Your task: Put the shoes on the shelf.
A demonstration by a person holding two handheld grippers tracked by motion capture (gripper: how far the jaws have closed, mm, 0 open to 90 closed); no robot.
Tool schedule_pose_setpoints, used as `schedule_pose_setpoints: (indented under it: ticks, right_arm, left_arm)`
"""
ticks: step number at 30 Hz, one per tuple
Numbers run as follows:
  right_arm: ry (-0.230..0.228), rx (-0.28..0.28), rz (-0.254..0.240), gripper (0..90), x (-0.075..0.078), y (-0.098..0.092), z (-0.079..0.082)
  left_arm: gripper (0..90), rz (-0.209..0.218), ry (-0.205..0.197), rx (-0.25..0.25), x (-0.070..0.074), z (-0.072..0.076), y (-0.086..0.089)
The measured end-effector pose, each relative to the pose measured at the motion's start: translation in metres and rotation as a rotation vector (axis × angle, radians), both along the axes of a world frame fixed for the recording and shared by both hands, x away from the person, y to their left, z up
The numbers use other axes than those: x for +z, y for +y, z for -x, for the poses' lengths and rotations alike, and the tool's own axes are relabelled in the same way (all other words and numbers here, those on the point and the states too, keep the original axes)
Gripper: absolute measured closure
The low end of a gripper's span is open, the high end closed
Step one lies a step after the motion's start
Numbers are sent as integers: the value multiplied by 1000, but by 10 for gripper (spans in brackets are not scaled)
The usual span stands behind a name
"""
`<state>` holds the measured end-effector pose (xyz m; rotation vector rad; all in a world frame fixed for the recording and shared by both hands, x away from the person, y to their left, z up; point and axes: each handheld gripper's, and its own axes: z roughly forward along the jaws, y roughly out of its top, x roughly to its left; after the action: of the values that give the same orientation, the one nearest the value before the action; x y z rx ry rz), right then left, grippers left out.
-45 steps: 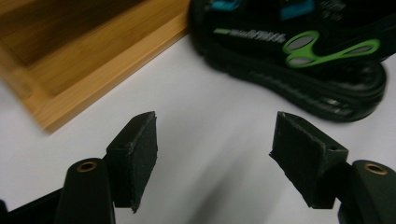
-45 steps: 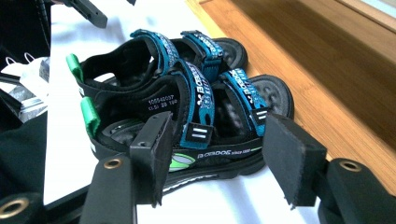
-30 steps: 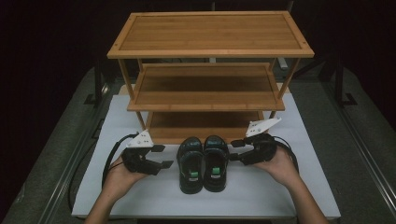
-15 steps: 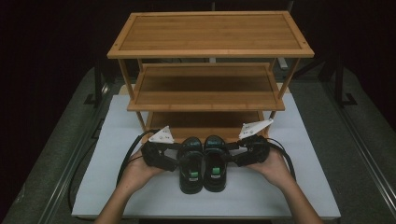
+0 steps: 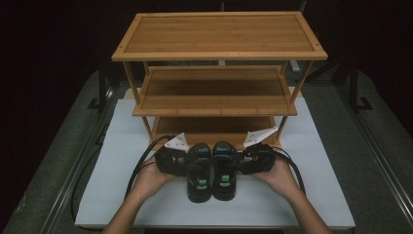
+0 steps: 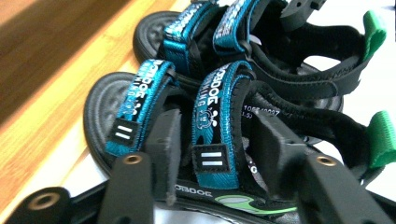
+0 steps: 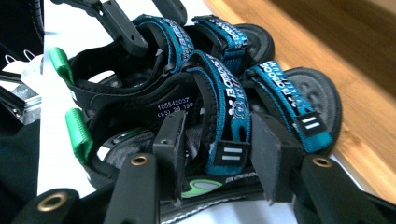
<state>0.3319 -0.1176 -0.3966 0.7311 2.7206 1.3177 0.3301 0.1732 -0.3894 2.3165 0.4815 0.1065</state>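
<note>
Left tool, right tool flank sandals — shelf edge just behind.

The two sandals are black, with teal-blue straps printed in white lettering and small figures. Each strap ends in a black tab with two white bars. Bright green loops sit at the heels, and green and white marks show along the sole edge. The shelf is warm honey-brown wood with a fine grain. The counter is pale grey-white. The left hand-held gripper and right hand-held gripper are black with brass-coloured rivets.
</note>
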Motion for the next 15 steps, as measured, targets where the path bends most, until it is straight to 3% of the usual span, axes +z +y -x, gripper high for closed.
schedule_pose_setpoints:
  ticks: [3, 12, 15]
  right_arm:
    - [-2, -8, 5, 598, -3, 3, -1]
    - [-19, -48, 8, 686, -5, 7, 3]
    - [-27, -64, 3, 694, -4, 7, 4]
  left_arm:
    - [612, -23, -3, -14, -4, 0, -3]
    - [693, -15, -40, 11, -3, 2, -3]
    - [699, 11, -61, 24, 0, 2, -2]
